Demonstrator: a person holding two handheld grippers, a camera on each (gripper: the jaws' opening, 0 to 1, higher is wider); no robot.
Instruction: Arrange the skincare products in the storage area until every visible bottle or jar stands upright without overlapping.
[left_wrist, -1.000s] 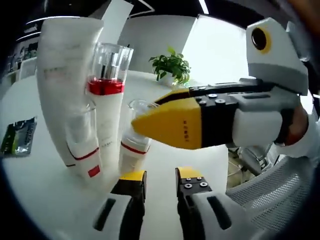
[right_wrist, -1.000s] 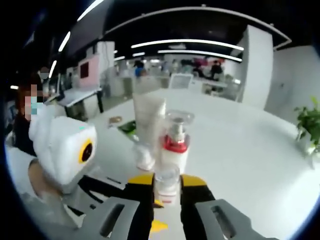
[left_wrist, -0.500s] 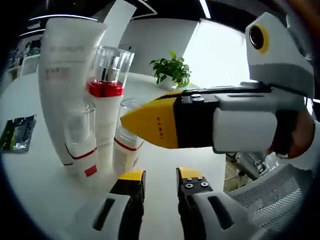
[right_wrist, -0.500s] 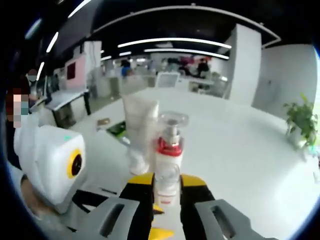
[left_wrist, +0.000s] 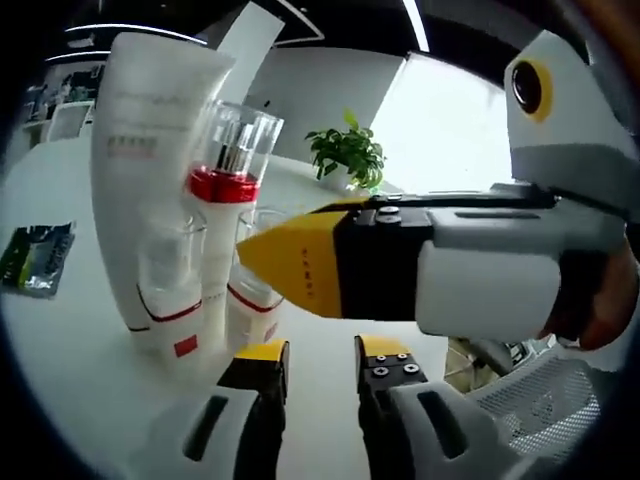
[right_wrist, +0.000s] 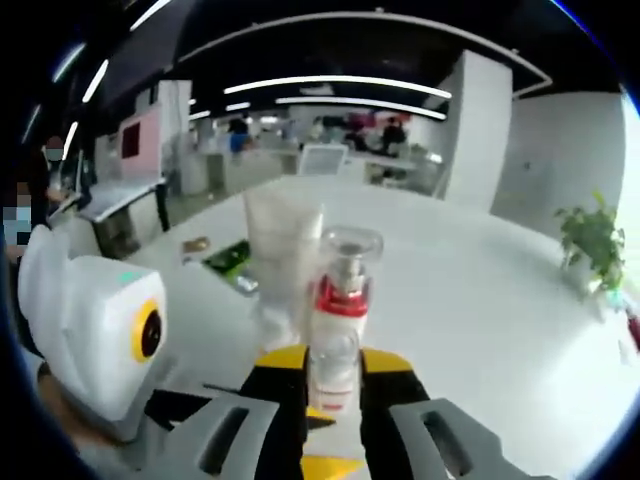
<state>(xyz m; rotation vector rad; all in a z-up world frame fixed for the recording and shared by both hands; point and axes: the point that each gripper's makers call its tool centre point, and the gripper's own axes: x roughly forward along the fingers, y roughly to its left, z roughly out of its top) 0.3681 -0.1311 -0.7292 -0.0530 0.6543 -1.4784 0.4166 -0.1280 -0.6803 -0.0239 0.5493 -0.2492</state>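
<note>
- Your round white table (left_wrist: 60, 340) carries everything.
- The tall white squeeze tube standing on its cap (left_wrist: 150, 190) is upright at the back.
- The white pump bottle with the red collar and clear cap (left_wrist: 228, 200) stands just beside it.
- Your right gripper (right_wrist: 333, 362) pinches the small white bottle with the clear cap (right_wrist: 332, 372), upright.
- Your left gripper (left_wrist: 312, 352) hangs nearby, jaws slightly apart, holding nothing.

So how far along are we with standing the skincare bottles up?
Done: the white tube and the red-collared pump bottle stand upright, side by side on the table. In hand: the right tongs are shut on the small bottle, upright, right next to the pump bottle. Left: release it there. The left tongs are open, holding nothing.
</note>
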